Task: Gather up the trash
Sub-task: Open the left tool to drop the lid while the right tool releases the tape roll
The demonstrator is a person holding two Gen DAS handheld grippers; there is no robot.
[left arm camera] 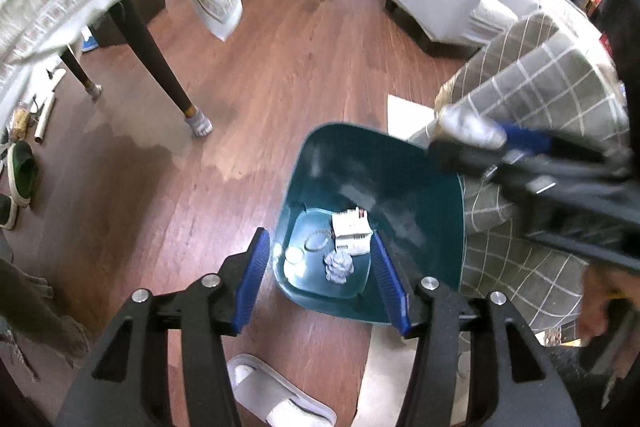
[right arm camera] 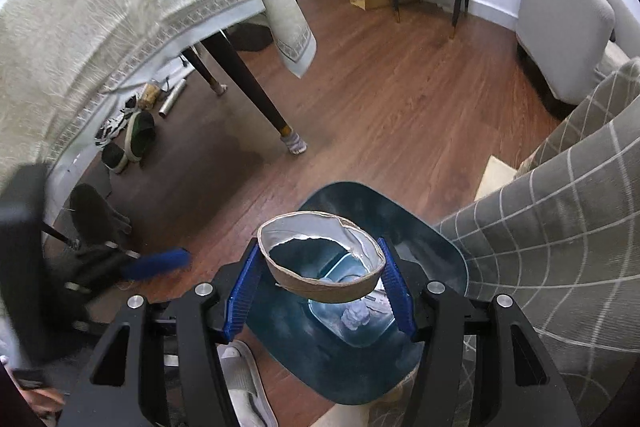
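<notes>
Holding a squashed paper cup in our right gripper, jaws pressing its sides.
Straight below them gapes the teal bin; our left gripper hangs part-open, empty.

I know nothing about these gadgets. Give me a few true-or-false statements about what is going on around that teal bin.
1. The right gripper holds a crushed brown paper cup above the teal plastic bin. True.
2. The left gripper also grips a piece of trash. False: its jaws stand open with nothing between them.
3. The bin is empty. False: a small white printed box and a crumpled grey-white wad lie on its bottom.
4. The bin stands on a brown wooden floor. True.
5. The cup already lies inside the bin. False: it is clamped between the blue pads.
</notes>
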